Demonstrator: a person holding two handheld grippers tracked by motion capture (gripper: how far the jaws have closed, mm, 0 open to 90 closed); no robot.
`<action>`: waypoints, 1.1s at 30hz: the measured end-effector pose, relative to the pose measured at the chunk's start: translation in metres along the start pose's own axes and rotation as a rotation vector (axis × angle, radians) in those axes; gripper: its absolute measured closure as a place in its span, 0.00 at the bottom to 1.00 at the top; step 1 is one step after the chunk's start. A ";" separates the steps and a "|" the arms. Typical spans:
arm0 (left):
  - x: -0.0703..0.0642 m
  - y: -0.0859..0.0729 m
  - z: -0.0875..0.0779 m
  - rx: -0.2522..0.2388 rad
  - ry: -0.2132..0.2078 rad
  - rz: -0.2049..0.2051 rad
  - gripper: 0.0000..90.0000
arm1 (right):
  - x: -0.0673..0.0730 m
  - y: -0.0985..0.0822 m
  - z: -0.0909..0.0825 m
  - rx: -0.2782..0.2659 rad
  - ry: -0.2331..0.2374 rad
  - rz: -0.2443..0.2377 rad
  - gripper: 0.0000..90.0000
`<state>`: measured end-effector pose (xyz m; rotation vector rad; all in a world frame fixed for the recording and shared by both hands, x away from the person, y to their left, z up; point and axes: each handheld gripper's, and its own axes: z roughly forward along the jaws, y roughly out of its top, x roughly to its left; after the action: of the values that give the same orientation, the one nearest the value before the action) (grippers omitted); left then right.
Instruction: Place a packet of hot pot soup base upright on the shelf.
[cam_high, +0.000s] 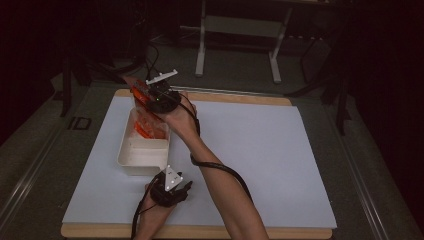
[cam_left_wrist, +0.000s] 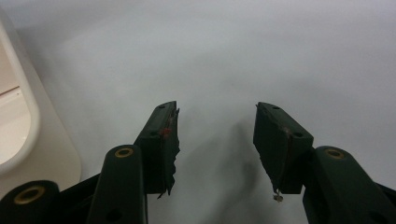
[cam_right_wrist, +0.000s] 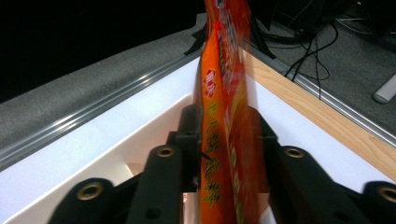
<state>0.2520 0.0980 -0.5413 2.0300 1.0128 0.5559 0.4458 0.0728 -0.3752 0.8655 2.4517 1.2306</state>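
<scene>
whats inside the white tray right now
In the white tray, orange packets lie at the far end and the near end looks bare. The right gripper has another orange packet between its jaws over the tray, covering part of the tray.

Wooden worktop (cam_high: 280, 100) is covered by a white sheet (cam_high: 260, 160). One white tub (cam_high: 142, 155) is set directly on the sheet, near its left edge.

An orange snack packet (cam_right_wrist: 222, 140) with red and yellow print stands on edge, its image blurred, between the jaws of the right tool (cam_right_wrist: 224, 154). It sits over the far end of a white rectangular bin (cam_high: 131, 159) near the surface's far left corner.
</scene>
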 end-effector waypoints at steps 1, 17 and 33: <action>0.000 0.000 0.000 0.000 0.001 0.000 0.56 | 0.000 -0.001 -0.002 -0.007 0.001 0.001 0.76; -0.001 0.000 0.000 0.006 0.009 0.006 0.56 | -0.006 -0.010 -0.052 -0.094 0.057 0.026 0.67; -0.001 0.000 0.001 0.006 0.012 0.008 0.56 | -0.029 -0.058 -0.091 -0.127 0.069 0.085 0.65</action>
<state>0.2522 0.0970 -0.5414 2.0390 1.0148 0.5702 0.4023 -0.0303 -0.3674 0.9143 2.3801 1.4513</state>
